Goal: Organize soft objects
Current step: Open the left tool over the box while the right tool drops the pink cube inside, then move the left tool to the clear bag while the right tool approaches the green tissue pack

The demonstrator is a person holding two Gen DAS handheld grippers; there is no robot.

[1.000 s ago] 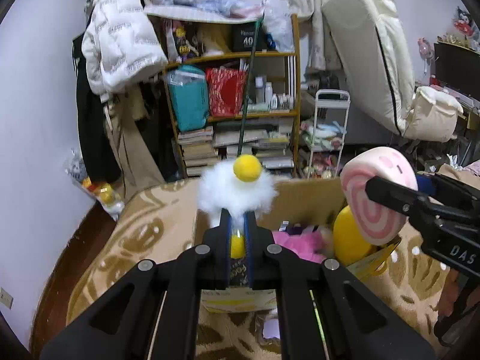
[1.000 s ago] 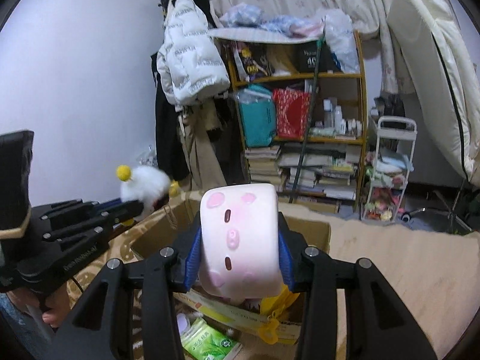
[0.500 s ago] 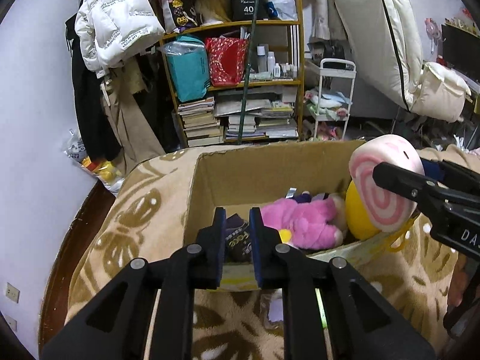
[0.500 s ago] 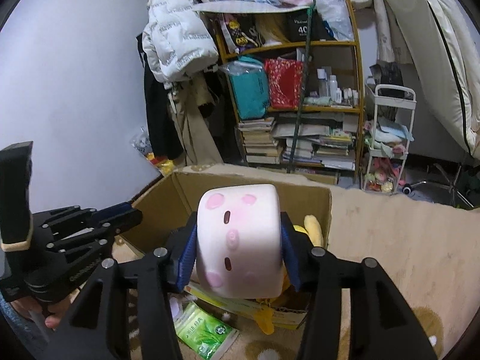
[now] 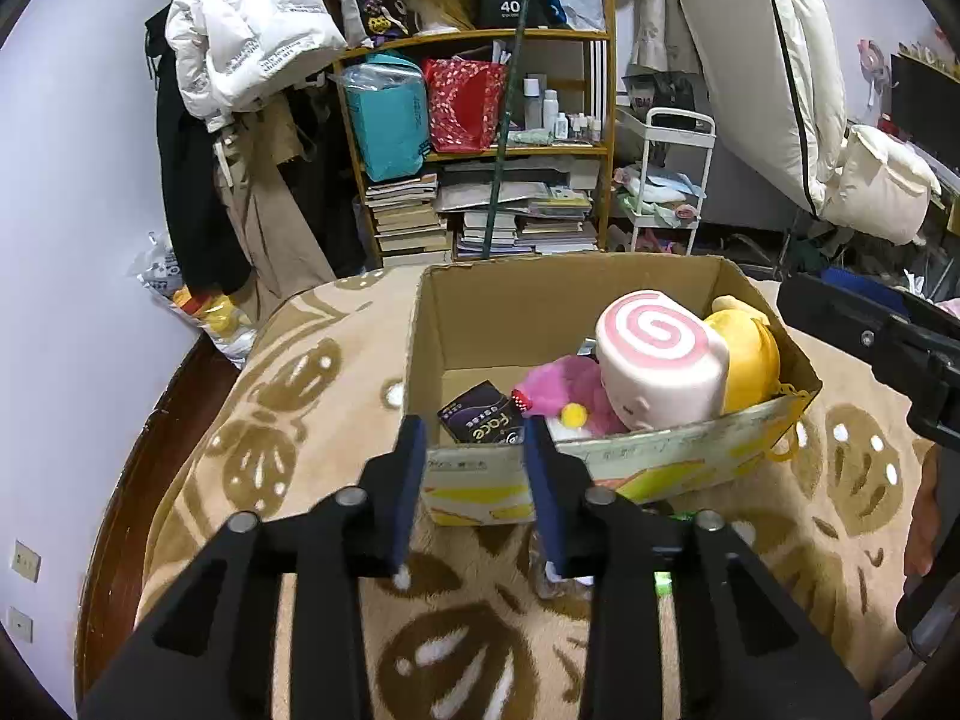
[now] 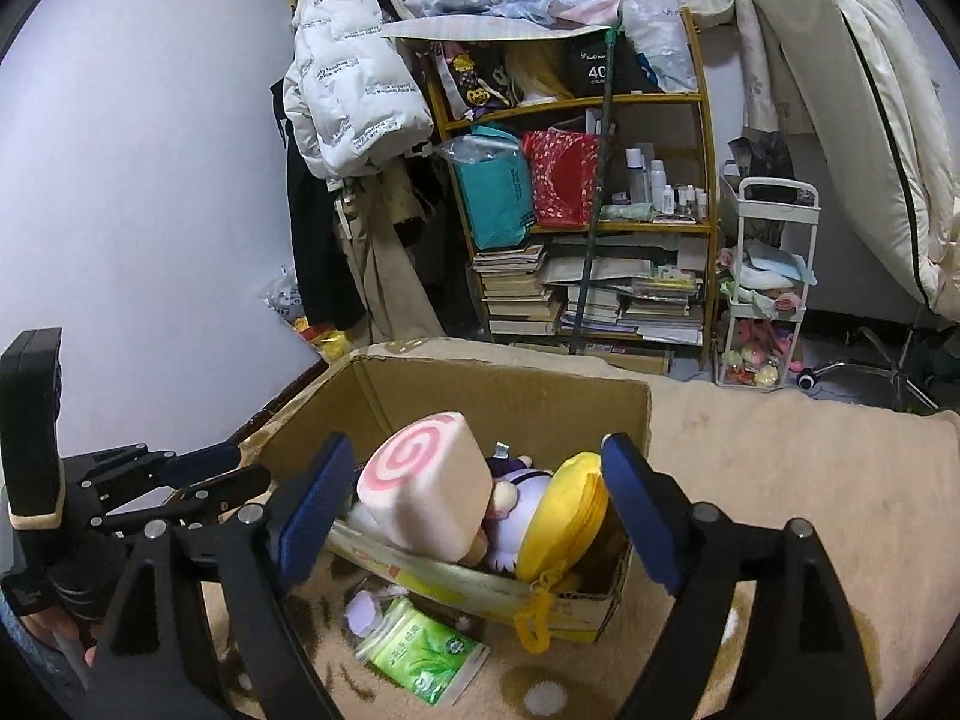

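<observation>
An open cardboard box stands on a beige patterned blanket. In it lie a pink-swirl roll plush, a yellow plush, a pink plush and a white fluffy toy with a yellow ball. My left gripper hovers at the box's near wall, its jaws opening with nothing between them. My right gripper hangs over the box, jaws opening wide. The roll plush rests below them beside the yellow plush, free of the pads.
A green packet lies on the blanket just in front of the box. Behind stand a crowded bookshelf, a white jacket on a rack, a small white cart and a leaning mattress.
The left gripper let the white fluffy toy drop into the box and opened. The right gripper released the pink roll plush, which now lies in the box. Both views tilted down.
</observation>
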